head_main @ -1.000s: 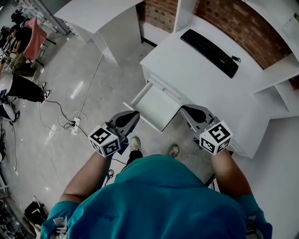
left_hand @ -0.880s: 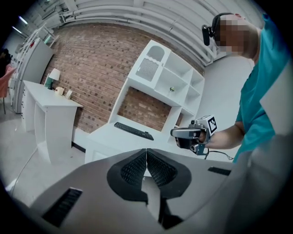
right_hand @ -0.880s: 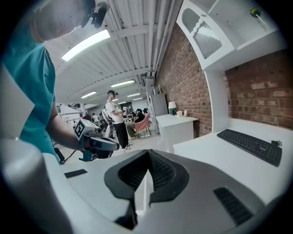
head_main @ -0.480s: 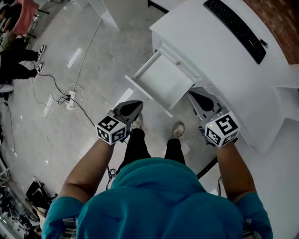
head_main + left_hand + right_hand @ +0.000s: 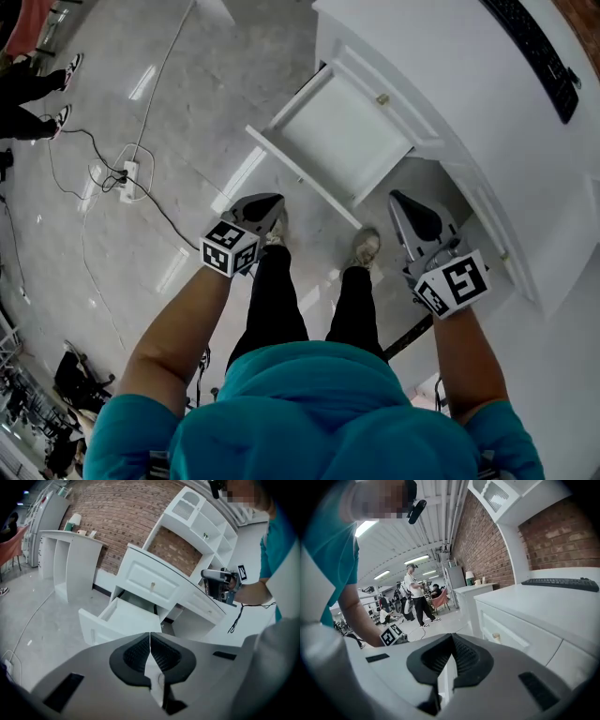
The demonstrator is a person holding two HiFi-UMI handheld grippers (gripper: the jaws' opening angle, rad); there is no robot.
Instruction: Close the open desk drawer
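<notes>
Drawer (image 5: 342, 131) stands open under the worktop (image 5: 441, 66); left hand-held gripper (image 5: 272, 202) and right hand-held gripper (image 5: 397, 199) hover nearby, both closed, empty.

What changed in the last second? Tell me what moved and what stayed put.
The left gripper and the right gripper both sank lower in front of the desk. Nothing was gripped or let go: both stay shut and empty, clear of the drawer. The drawer is still open, and the keyboard has not moved.
</notes>
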